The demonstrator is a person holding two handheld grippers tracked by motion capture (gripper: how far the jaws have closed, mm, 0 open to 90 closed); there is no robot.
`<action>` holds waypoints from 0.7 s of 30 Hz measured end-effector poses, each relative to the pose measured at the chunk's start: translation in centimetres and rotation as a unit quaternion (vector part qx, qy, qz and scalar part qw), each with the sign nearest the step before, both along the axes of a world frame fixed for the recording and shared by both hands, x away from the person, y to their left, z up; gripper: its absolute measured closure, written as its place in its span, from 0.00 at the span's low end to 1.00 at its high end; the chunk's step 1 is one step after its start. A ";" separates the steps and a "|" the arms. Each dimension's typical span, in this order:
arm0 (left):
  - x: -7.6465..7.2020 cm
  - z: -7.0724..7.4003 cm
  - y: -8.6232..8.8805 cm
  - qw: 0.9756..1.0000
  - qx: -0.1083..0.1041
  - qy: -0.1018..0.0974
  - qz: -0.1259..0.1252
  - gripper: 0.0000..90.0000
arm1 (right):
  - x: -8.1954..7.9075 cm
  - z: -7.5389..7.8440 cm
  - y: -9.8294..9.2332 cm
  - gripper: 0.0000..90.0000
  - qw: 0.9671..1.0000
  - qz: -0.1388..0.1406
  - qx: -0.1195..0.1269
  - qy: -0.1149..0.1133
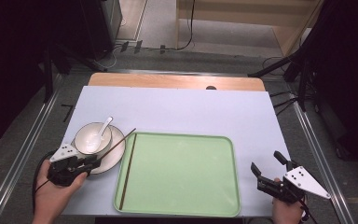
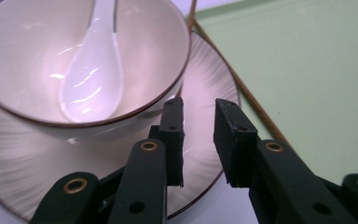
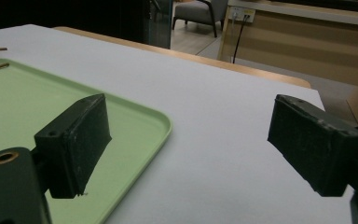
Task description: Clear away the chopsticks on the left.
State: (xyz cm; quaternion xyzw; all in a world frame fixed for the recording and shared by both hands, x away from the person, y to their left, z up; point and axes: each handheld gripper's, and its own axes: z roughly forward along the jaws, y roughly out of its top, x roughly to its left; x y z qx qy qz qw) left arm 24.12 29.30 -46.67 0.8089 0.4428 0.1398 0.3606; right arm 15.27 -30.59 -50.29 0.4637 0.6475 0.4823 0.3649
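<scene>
Surface: a counter (image 1: 177,105) under a pale sheet is seen, with a green tray (image 1: 182,175) at its near middle and dark floor around it.
Plate: a ribbed white plate (image 1: 114,156) lies just left of the tray, touching or nearly touching the tray's rim.
Bowl: a white bowl (image 1: 92,138) with a thin brown rim stands on the plate; a white spoon (image 1: 103,127) leans inside it.
Chopsticks: one chopstick (image 1: 127,172) lies inside the tray along its left side; another chopstick (image 1: 119,143) rests slanted across the plate edge.
Left hand-held gripper (image 2: 198,140): it is held over the near rim of the plate, jaws narrowly parted, and nothing is seen between them.
Right hand-held gripper (image 3: 189,149): released, jaws wide, held over the bare sheet right of the tray.
Handling, judged: the slanted chopstick is light, stiff, thin and probably smooth, so it may roll or slip.
Hold, judged: it is best taken near its near end, clear of the plate, with the pads across its width.
Caution: the bowl and plate look breakable and glazed; a knock should be avoided.
</scene>
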 end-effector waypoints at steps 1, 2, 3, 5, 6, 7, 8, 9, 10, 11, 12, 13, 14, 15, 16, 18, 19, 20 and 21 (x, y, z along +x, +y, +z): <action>0.0 0.0 0.2 1.000 0.004 0.001 0.001 0.81 | 0.0 0.0 0.0 0.15 1.000 0.000 -0.001 0.000; 0.1 -0.1 0.4 1.000 0.009 0.004 0.000 0.82 | 0.0 0.0 0.0 0.15 1.000 0.000 0.000 0.000; 0.1 -0.2 0.5 1.000 0.014 0.007 0.002 0.81 | 0.0 0.0 0.0 0.15 1.000 -0.001 0.000 0.000; 0.3 -0.6 0.5 1.000 0.023 0.016 0.003 0.81 | 0.0 0.0 0.0 0.15 1.000 0.000 -0.001 0.000; 0.4 -0.8 0.4 0.999 0.029 0.019 0.003 0.81 | 0.0 0.0 0.0 0.15 1.000 0.000 0.000 0.000; 0.5 -1.1 0.2 0.999 0.032 0.022 0.005 0.81 | 0.0 0.0 0.0 0.15 1.000 0.000 0.000 0.000; 0.6 -1.4 0.1 0.999 0.032 0.026 0.005 0.81 | 0.0 0.0 0.0 0.15 1.000 0.000 0.001 0.000; 0.8 -1.6 -0.1 0.999 0.036 0.029 0.005 0.81 | 0.0 0.0 0.0 0.15 1.000 0.000 0.001 0.000; 0.9 -1.8 -0.3 0.999 0.040 0.031 0.005 0.81 | 0.0 0.0 0.0 0.15 1.000 0.000 0.001 0.001; 1.0 -2.0 -0.5 0.998 0.049 0.031 0.005 0.81 | 0.0 -0.1 0.0 0.15 1.000 0.000 0.001 0.001; 1.1 -2.2 -0.7 0.998 0.057 0.033 0.005 0.81 | 0.0 -0.1 0.0 0.15 1.000 0.000 0.001 0.002; 1.2 -2.3 -0.8 0.998 0.059 0.035 0.003 0.81 | 0.0 -0.1 0.0 0.15 1.000 0.000 0.001 0.002; 1.2 -2.5 -1.0 0.997 0.063 0.036 0.001 0.82 | 0.0 -0.1 0.0 0.15 1.000 0.000 0.001 0.001; 1.2 -2.6 -1.1 0.997 0.068 0.035 0.000 0.83 | 0.0 -0.1 -0.1 0.15 1.000 0.000 0.001 0.002; 1.2 -2.6 -1.3 0.997 0.074 0.033 0.001 0.86 | 0.0 -0.1 -0.1 0.15 1.000 0.000 0.001 0.002; 1.2 -2.6 -1.4 0.997 0.074 0.034 -0.007 0.92 | -0.1 -0.1 -0.1 0.15 1.000 0.000 0.002 0.003; 1.1 -2.6 -1.5 0.997 0.075 0.032 -0.008 0.94 | -0.1 -0.1 -0.1 0.15 1.000 0.000 0.002 0.003; 1.1 -2.5 -1.5 0.997 0.078 0.029 -0.009 0.94 | -0.1 -0.1 -0.1 0.15 1.000 0.000 0.001 0.003; 1.1 -2.4 -1.5 0.997 0.076 0.028 -0.010 0.94 | -0.1 -0.1 -0.1 0.15 1.000 0.000 0.001 0.003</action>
